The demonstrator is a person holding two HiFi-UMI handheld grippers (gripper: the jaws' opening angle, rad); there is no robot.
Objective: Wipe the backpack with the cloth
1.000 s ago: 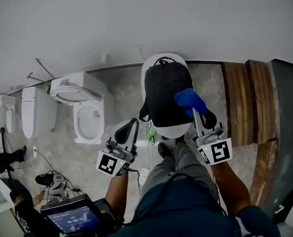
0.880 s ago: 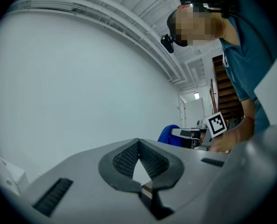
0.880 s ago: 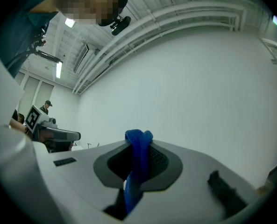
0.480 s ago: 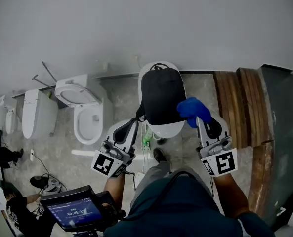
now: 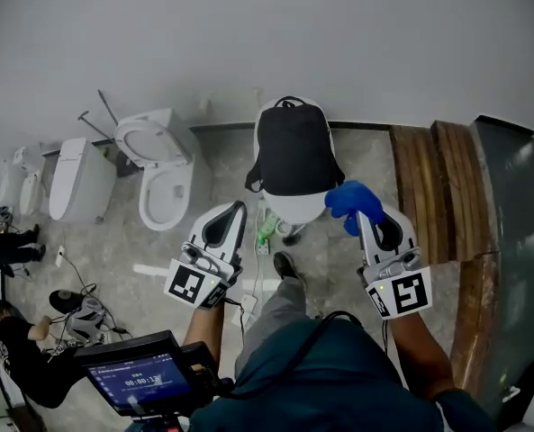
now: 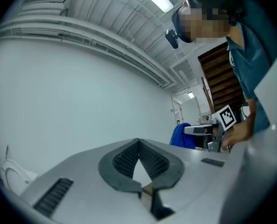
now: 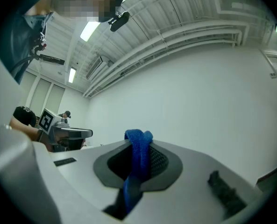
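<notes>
Head view: black fabric backpack point(image 5: 294, 156) on a white stool point(image 5: 303, 211), wiping seemingly unstarted. Left gripper view: my left gripper point(image 6: 138, 143) was clenched, empty. Right gripper view: right gripper point(image 7: 137, 146) pinched the blue cloth point(image 7: 137, 167); next, press it forward.

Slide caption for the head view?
Right gripper holds a blue cloth near the black backpack; left gripper shut and empty.

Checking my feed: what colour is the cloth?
Blue; the cloth shows best in the right gripper view.
</notes>
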